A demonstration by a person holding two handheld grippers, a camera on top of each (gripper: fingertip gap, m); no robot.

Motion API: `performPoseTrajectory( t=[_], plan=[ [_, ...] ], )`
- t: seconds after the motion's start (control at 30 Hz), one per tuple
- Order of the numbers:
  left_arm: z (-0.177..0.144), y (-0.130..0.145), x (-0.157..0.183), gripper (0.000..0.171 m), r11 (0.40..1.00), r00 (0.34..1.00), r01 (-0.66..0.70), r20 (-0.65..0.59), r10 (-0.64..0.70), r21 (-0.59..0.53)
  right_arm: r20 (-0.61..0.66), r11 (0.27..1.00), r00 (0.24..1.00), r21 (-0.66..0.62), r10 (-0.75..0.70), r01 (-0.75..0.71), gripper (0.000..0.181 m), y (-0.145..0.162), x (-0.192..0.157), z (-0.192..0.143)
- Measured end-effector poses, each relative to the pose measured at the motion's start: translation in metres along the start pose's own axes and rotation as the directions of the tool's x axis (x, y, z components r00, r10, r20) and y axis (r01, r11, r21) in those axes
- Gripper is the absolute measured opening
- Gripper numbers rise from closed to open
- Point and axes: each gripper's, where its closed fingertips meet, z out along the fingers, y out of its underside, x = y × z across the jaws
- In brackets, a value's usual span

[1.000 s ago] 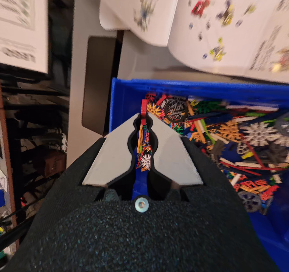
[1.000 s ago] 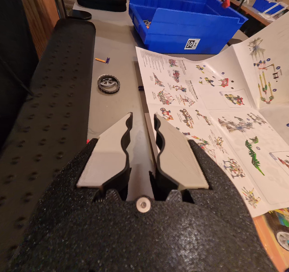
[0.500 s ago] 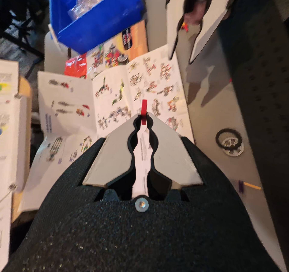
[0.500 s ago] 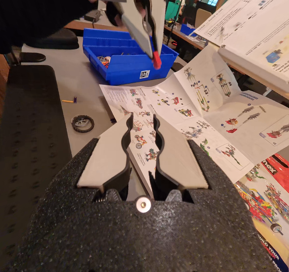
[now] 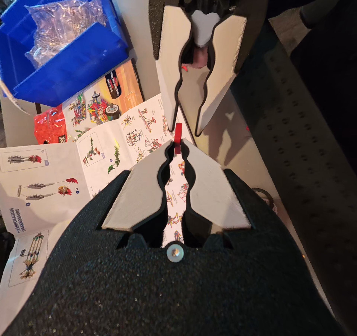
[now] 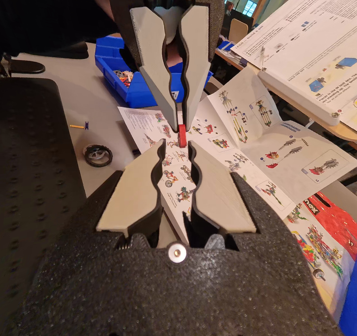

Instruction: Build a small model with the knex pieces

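My left gripper (image 5: 177, 143) pinches a small red piece (image 5: 177, 140) at its tips. My right gripper (image 6: 176, 143) faces it, jaws parted and empty, above the instruction sheet (image 6: 251, 149) on the worktop (image 6: 100, 114).

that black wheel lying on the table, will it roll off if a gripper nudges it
Probably not: the black wheel lies flat on its side on the table, so a nudge would likely slide it. Its treaded tyre looks rubbery, so it may drag rather than glide. It looks small and light.
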Motion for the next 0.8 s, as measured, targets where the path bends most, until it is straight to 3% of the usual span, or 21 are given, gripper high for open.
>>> performPoseTrajectory(
  t=[0.13,0.33,0.47,0.57,0.8],
  plan=[
    [0.006,-0.003,0.007,0.004,1.000,0.999,-0.021,-0.035,0.021,-0.007,0.002,1.000,1.000,-0.016,-0.004,0.004,0.007,0.005,-0.001,0.001],
    [0.009,-0.011,0.003,0.004,0.999,0.999,-0.020,-0.036,0.021,0.047,-0.010,0.997,0.997,0.021,0.070,-0.070,0.006,0.005,0.004,-0.007],
    [0.009,-0.018,-0.012,0.019,0.993,0.999,0.031,0.009,-0.032,0.115,-0.042,0.977,0.981,0.109,0.187,-0.181,0.006,0.000,0.019,-0.020],
    [0.010,-0.024,-0.019,0.027,0.969,0.993,0.121,-0.017,-0.120,0.215,-0.053,0.938,0.954,0.204,0.296,-0.280,0.006,-0.005,0.033,-0.032],
    [0.018,-0.044,-0.021,0.014,0.857,0.954,0.298,-0.170,-0.248,0.421,0.008,0.850,0.898,0.322,0.439,-0.418,0.006,-0.007,0.044,-0.047]
  ],
)
